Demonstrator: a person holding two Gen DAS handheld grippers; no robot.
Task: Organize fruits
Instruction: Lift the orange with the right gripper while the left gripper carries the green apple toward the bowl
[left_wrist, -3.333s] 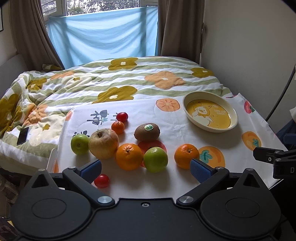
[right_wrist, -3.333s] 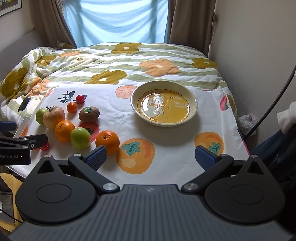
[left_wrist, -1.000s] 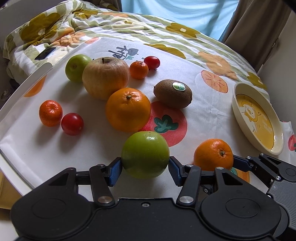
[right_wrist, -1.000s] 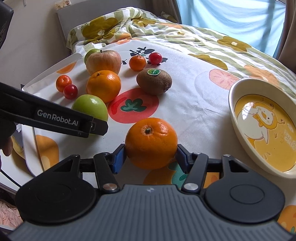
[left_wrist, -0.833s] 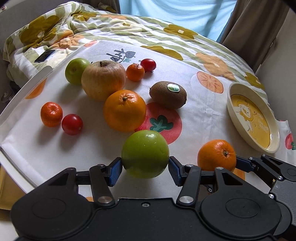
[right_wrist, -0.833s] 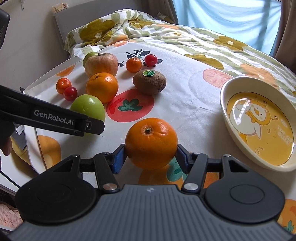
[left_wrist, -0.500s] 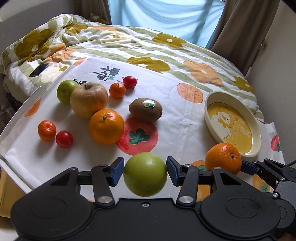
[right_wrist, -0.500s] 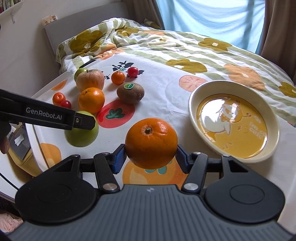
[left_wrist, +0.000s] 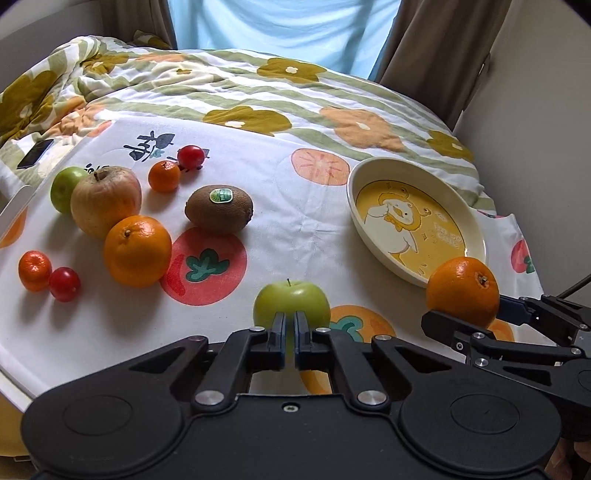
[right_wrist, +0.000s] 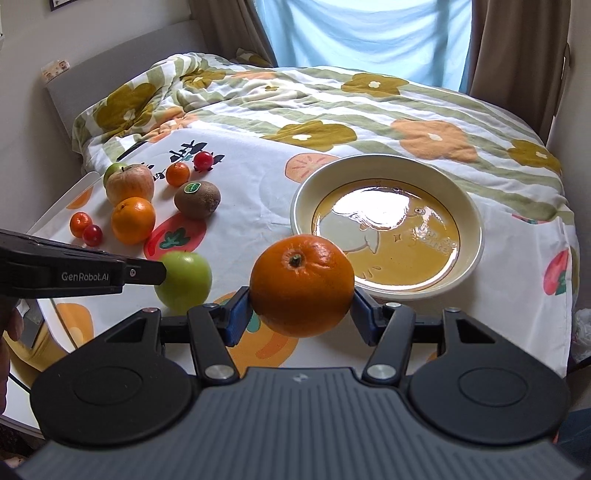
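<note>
Dropped green apple (left_wrist: 291, 301) sits before closed left tool (left_wrist: 290, 334)

A white cloth printed with fruit (left_wrist: 303, 221) covers the table, and the fruit lies toward its left edge. Nearest the far left corner sit a cherry tomato (left_wrist: 190, 156) and a small mandarin (left_wrist: 164, 176), just beside each other. A reddish apple (left_wrist: 105, 201) touches a small green apple (left_wrist: 63, 187) behind it and a large orange (left_wrist: 137, 251) in front. A kiwi (left_wrist: 219, 209) (sticker facing up) rests near the middle. By the left edge, another mandarin (left_wrist: 34, 270) and a second cherry tomato (left_wrist: 64, 284) lie side by side. A green apple (left_wrist: 291, 301) sits upright near the front edge. Toward the right edge stands a cream dish (left_wrist: 476, 236) with a yellow cartoon bottom.
</note>
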